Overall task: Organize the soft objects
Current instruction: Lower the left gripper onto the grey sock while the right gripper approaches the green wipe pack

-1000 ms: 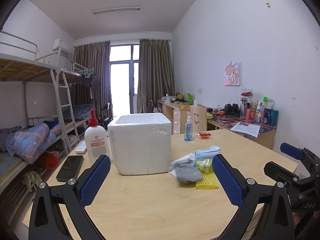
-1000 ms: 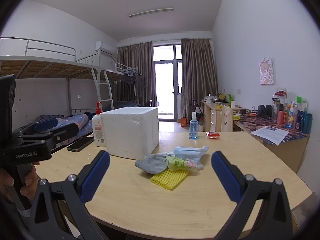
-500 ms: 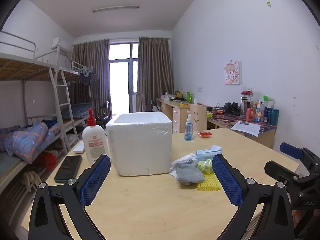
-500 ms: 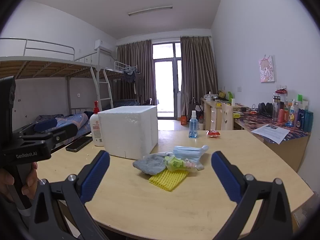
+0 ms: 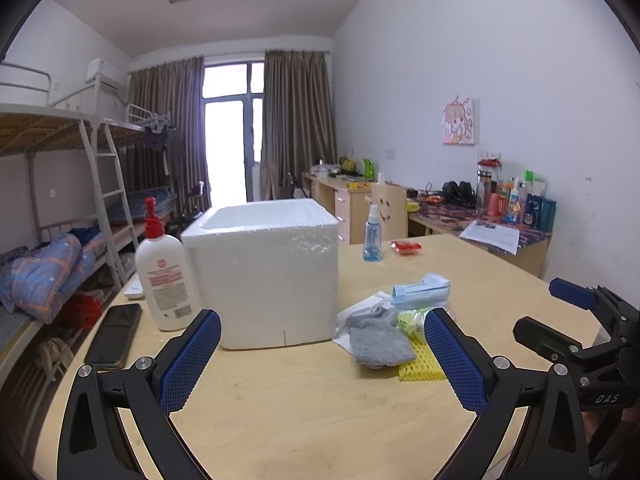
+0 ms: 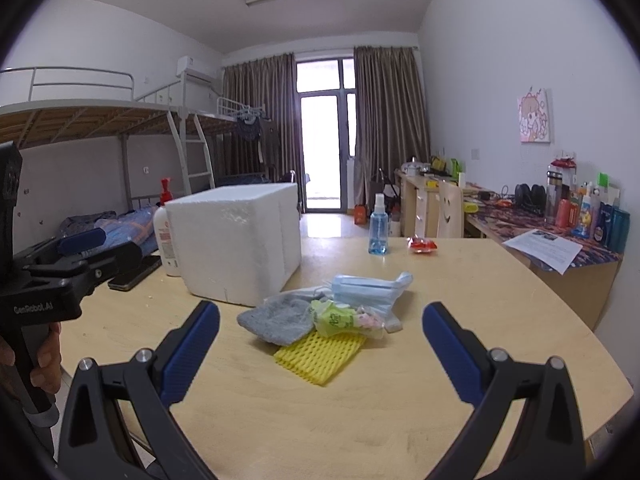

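A pile of soft things lies on the wooden table [image 6: 400, 392]: a grey cloth [image 6: 276, 316], a yellow foam net [image 6: 320, 356], a green-yellow packet [image 6: 336, 318] and blue face masks [image 6: 366, 286]. The same grey cloth [image 5: 378, 340], yellow net [image 5: 420, 364] and masks [image 5: 420, 292] show in the left wrist view. A white foam box [image 5: 268, 268] [image 6: 240, 240] stands open-topped left of the pile. My right gripper [image 6: 320, 352] is open, just short of the pile. My left gripper [image 5: 322, 354] is open, in front of the box, holding nothing.
A white pump bottle [image 5: 162, 276] and a black phone [image 5: 114, 334] sit left of the box. A blue spray bottle [image 6: 378, 228] and a red packet [image 6: 422, 245] stand farther back. Bunk beds [image 5: 60, 200] line the left; a cluttered desk [image 6: 560, 224] lines the right wall.
Both views have shifted only slightly; the pile and box sit a little nearer in the frames. Both grippers stayed open and nothing on the table moved.
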